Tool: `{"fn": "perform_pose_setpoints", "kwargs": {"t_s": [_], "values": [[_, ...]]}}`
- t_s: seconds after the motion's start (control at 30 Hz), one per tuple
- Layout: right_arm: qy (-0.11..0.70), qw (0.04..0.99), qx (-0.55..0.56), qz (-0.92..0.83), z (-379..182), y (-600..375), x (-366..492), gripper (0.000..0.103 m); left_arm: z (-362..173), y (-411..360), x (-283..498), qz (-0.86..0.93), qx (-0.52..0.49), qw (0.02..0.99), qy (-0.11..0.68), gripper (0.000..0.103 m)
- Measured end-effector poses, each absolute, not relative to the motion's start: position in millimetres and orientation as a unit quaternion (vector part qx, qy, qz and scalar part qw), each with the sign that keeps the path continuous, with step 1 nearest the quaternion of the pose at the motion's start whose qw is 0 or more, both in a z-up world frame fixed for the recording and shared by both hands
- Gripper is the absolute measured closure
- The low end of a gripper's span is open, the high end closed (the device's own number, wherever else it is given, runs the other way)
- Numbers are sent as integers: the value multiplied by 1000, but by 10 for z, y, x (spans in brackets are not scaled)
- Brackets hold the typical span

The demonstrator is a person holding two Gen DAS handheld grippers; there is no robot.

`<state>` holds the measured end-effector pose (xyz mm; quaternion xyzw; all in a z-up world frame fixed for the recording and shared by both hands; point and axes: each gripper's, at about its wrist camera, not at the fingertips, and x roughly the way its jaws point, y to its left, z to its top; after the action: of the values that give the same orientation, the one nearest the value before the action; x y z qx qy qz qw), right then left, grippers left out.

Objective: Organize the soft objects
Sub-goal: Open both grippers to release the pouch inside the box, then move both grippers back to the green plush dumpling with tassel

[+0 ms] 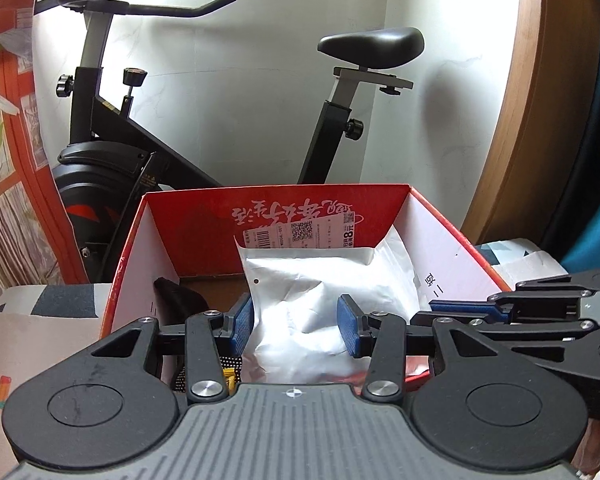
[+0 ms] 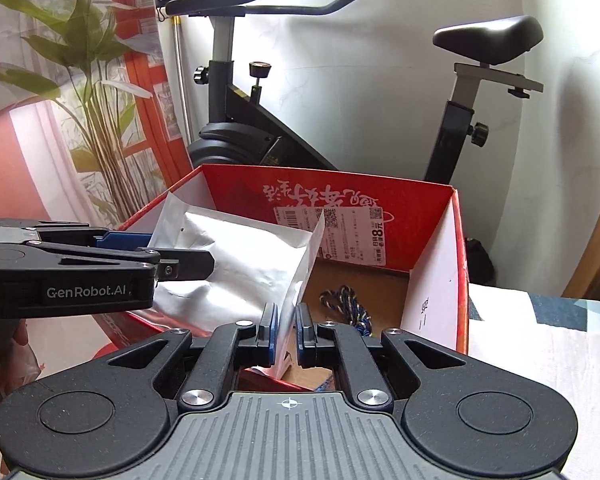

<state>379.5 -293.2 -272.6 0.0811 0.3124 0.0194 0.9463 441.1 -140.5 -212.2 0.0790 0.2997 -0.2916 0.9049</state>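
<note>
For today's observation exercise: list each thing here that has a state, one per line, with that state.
Box: open, no lid on.
Bag: sealed, crumpled, standing in the box.
Right gripper: shut on the bag's edge.
Left gripper: open, fingers either side of the bag.
Cord: loose on the box floor.

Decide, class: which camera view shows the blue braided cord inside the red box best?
The right wrist view: the blue braided cord lies in plain sight on the red box floor, beside the white bag. In the left wrist view that bag fills the box and hides it.
</note>
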Motion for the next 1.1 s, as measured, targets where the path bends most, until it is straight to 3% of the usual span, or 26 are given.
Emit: {"fn": "perform_pose_setpoints", "kwargs": {"t_s": [0.2, 0.4, 0.47, 0.6, 0.67, 0.73, 1.1], "values": [[312, 947, 72, 19, -2649, -2927, 3710, 87, -2036, -1270, 4240, -290, 70, 911, 286, 54], [287, 955, 74, 25, -2471, -2933, 3436, 55, -1877, -1103, 3877, -282, 72, 925, 243, 28], [277, 957, 76, 28, -2418, -2938, 3321, 39, -1831, -1054, 3782, -272, 75, 930, 236, 9], [266, 961, 76, 32, -2344, -2933, 3100, 29, -1776, -987, 3565, -252, 99, 936, 224, 3], [267, 960, 74, 33, -2331, -2929, 3017, 10, -1761, -947, 3480, -248, 107, 936, 225, 0], [263, 961, 75, 32, -2322, -2922, 2909, 1, -1756, -906, 3396, -241, 112, 937, 225, 0], [247, 964, 97, 18, -2368, -2948, 2291, 0, -1897, -533, 2906, -210, 69, 943, 249, 0]]}}
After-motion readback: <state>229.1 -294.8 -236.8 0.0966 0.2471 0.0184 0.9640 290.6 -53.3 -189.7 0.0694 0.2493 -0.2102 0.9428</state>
